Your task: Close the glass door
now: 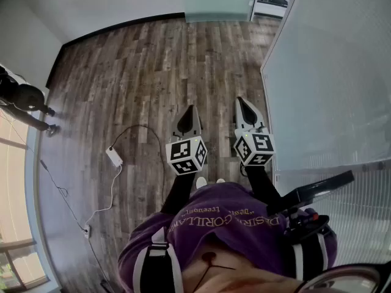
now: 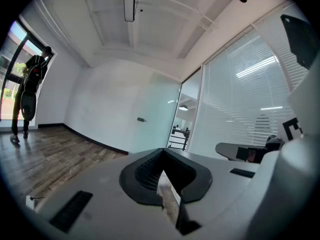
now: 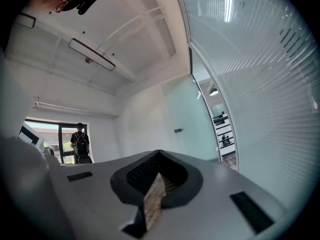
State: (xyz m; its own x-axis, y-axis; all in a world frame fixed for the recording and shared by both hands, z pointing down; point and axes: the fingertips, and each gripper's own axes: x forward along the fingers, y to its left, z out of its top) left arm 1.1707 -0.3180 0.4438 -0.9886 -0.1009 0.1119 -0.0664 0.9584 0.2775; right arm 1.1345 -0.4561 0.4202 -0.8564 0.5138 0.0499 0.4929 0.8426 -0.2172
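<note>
Beside the glass wall [image 1: 330, 72], left gripper [image 1: 188, 117] and right gripper [image 1: 247, 110] hover over open floor [image 1: 134, 72], fingers together.

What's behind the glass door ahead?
The glass door is frosted, so whatever is behind it is hidden. Through the open gap beside it, a lit ceiling lamp and dark furniture show.
</note>
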